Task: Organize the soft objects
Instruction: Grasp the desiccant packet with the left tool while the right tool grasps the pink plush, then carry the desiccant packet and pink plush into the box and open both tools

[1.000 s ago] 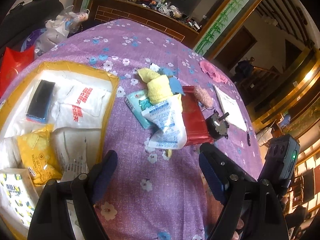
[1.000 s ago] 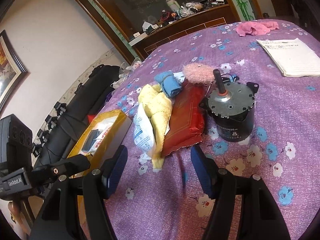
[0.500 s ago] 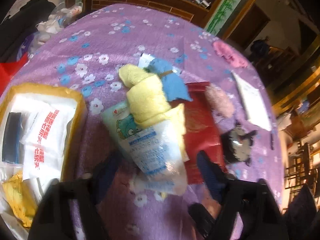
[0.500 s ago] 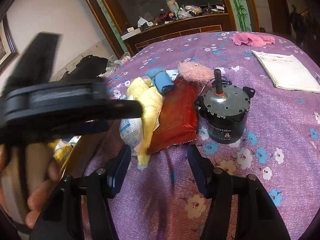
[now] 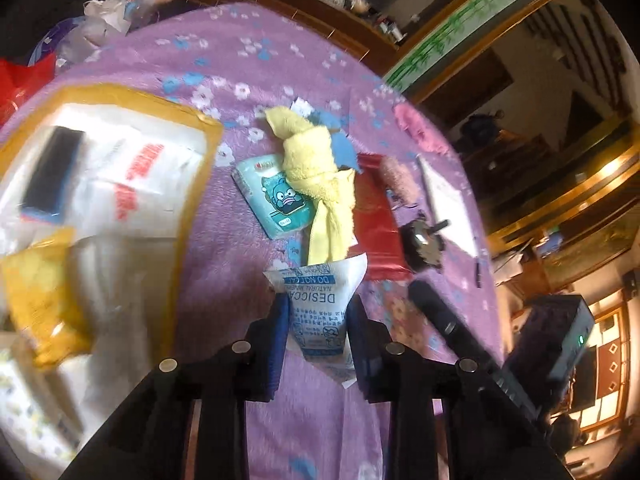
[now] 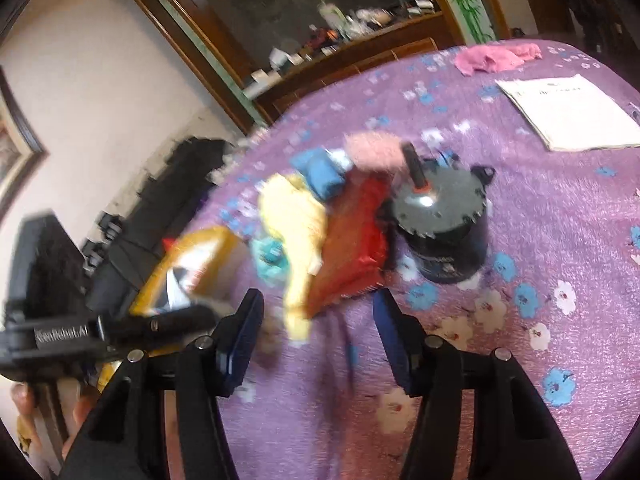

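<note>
So the left gripper has just snapped shut on the white desiccant packet. A second ago those jaws were wide apart and the packet was lying on top of the pile; now it's pinched between the blue pads and pulled off toward the camera, clear of the rest. My read: the pick is done, and what's left for this one is carrying it over to the yellow-edged box on the left, which already holds soft packs.

The right gripper hangs over the purple floral tablecloth with its jaws apart and nothing between them. That view is pretty blurry.

Count, working outward from the packet:
- one yellow towel, knotted up
- one teal tissue pack with a cartoon face, partly under the towel
- one red foil pouch just right of the towel
- one blue cloth poking out behind the towel
- one fuzzy pink thing at the pouch's far end
- one small motor, clearly not soft, so it should stay
- one sheet of paper further back
- one pink rag at the far edge
</note>
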